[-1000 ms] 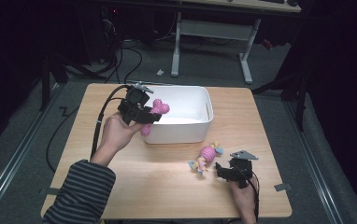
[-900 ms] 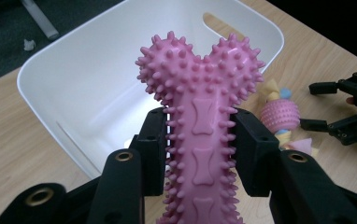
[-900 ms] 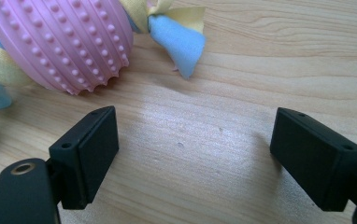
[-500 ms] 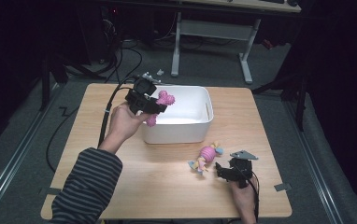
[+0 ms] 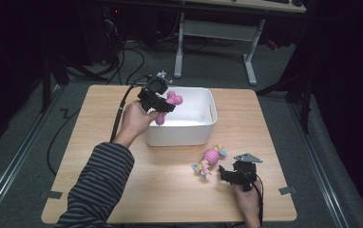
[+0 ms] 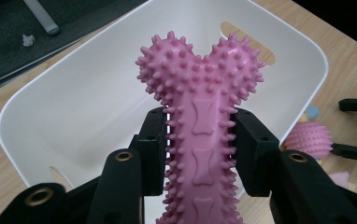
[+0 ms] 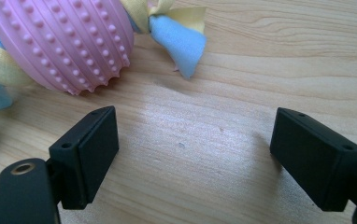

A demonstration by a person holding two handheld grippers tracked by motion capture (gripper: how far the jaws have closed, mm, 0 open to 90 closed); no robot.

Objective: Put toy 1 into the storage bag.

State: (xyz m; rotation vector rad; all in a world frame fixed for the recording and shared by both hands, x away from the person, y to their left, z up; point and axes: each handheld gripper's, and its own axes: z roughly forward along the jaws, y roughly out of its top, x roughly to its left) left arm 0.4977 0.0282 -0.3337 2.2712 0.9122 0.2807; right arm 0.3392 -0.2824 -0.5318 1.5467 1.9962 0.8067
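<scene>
Leftmost, a striped sleeve (image 5: 99,185) leads up to the left gripper (image 5: 157,100), held above the near-left corner of the white bin (image 5: 196,135). Its jaws pinch the shaft of a pink spiked bone toy (image 6: 203,140) from both sides; the toy's knobbed end projects past the fingertips over the bin's interior. Centre: the bin stands on the wooden table (image 5: 122,185), with a handle slot in its end wall. Right of centre, a pink ridged ball toy (image 5: 211,156) with yellow and blue fabric tails lies on the table just in front of the bin. Rightmost, the right gripper (image 5: 227,172) rests low at the table, jaws spread wide with bare wood between them, the ball toy just beyond its fingertips (image 7: 97,149), untouched.
</scene>
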